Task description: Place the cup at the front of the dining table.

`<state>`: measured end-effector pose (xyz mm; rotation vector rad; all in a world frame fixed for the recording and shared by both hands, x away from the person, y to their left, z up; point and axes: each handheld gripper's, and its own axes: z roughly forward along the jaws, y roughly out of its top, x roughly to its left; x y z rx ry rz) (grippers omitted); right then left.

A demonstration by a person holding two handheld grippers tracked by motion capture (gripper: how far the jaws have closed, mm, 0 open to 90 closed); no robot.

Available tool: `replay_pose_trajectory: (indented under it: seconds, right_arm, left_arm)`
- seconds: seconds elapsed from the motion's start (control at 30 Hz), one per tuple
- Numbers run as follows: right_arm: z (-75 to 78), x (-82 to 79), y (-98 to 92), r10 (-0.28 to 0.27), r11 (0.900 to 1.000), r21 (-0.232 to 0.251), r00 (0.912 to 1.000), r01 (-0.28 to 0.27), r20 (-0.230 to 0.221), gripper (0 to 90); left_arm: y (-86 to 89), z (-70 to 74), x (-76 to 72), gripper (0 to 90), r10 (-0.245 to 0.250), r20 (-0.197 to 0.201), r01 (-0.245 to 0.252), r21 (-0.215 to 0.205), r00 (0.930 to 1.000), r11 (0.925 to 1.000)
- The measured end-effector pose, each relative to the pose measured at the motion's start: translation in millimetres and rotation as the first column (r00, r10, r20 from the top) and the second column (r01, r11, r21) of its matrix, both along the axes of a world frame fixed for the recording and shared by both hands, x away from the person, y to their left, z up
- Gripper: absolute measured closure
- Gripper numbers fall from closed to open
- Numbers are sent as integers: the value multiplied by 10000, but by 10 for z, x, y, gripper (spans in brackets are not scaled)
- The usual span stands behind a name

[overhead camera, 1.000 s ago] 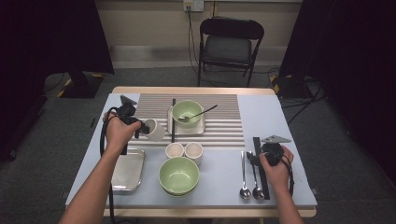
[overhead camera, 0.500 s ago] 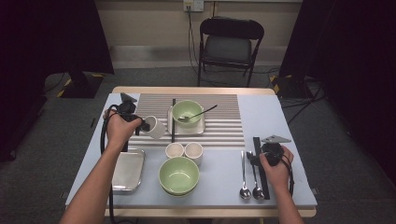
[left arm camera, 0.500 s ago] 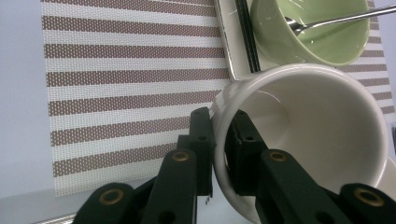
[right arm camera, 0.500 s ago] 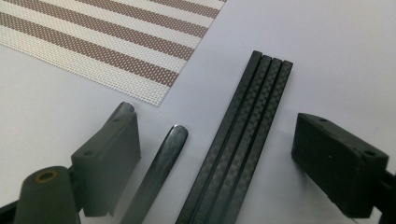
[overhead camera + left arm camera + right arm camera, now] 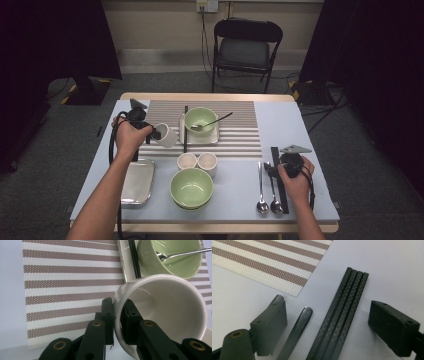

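since a second ago the white mug point(image 5: 166, 135) has tipped onto a slant; both hands kept their place. left gripper point(image 5: 117, 315) jaws pinch the mug's rim wall, one inside and one outside, over the striped placemat point(image 5: 240, 135) beside the green bowl point(image 5: 201, 120). right gripper point(image 5: 327, 322) jaws stand apart, straddling black chopsticks point(image 5: 342, 315) and a spoon handle point(image 5: 298, 327) on the table point(image 5: 300, 125).

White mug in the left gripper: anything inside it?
The white mug looks empty: bare glazed wall and bottom in the left gripper view. The left gripper pinches its rim, one jaw inside, hiding a strip of inner wall. It is tilted over the striped placemat.
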<state>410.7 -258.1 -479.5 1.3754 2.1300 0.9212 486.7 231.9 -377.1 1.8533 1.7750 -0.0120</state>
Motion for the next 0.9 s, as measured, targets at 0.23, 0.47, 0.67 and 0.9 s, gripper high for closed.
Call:
replay_pose_trajectory:
  seconds: [0.23,0.47,0.67,0.9]
  right_arm:
    - [0,0,0,2,10000,2,10000,-2,-1,144]
    - [0,-1,0,-1,10000,1,10000,1,6,144]
    - [0,0,0,1,10000,2,10000,-1,5,144]
    - [0,0,0,1,10000,0,10000,-1,4,144]
  left_arm:
    - [-5,-10,35,817,77,-33,-77,49,10000,10000]
    - [-3,-41,64,817,-5,-111,6,65,9999,10000]
    - [0,-64,93,818,46,-131,-45,60,9999,10000]
    - [-2,-79,115,818,111,-153,-110,54,9998,9999]
